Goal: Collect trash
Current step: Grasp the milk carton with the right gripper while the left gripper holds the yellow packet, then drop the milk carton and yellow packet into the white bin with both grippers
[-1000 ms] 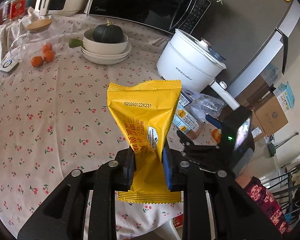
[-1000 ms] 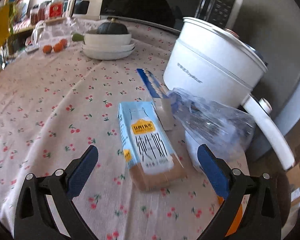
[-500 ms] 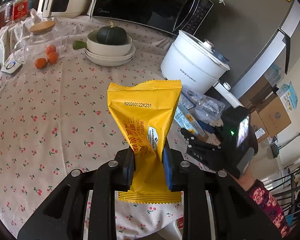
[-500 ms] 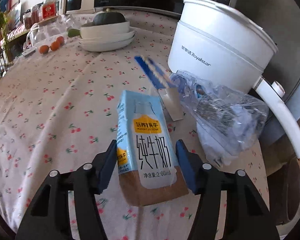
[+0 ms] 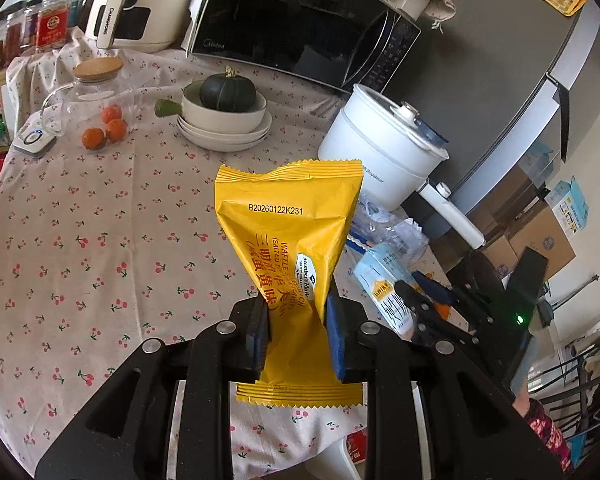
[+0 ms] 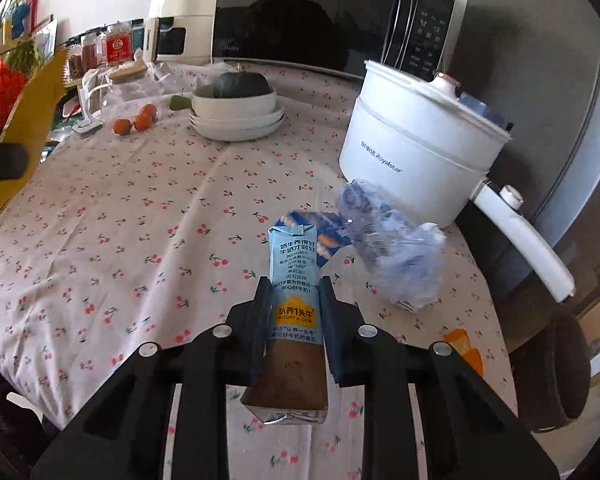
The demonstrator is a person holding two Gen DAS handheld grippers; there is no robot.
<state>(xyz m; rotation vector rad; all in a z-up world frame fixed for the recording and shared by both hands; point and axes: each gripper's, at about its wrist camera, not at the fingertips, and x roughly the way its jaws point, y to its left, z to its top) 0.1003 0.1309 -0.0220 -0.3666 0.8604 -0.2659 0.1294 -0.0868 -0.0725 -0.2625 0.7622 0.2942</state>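
Observation:
My left gripper [image 5: 296, 312] is shut on a yellow snack wrapper [image 5: 288, 232] and holds it upright above the table. My right gripper [image 6: 294, 300] is shut on a light blue milk carton [image 6: 294, 280], lifted off the cloth; carton [image 5: 384, 288] and right gripper [image 5: 416, 300] also show in the left wrist view. A crumpled clear plastic bag [image 6: 388, 248] and a blue-and-orange wrapper [image 6: 328, 236] lie on the cloth just beyond the carton. The yellow wrapper shows at the left edge of the right wrist view [image 6: 36, 120].
The table has a cherry-print cloth [image 6: 140, 220]. A white electric pot [image 6: 416, 148] with a long handle stands at the right. Stacked plates with a green squash [image 6: 238, 112], a glass jar and oranges [image 6: 136, 120], a microwave [image 5: 300, 28] stand behind. Cardboard boxes [image 5: 540, 240] sit beyond the table edge.
My right gripper closed on the milk carton and lifted it off the cloth. My left gripper kept its hold on the yellow wrapper and drew back a little.

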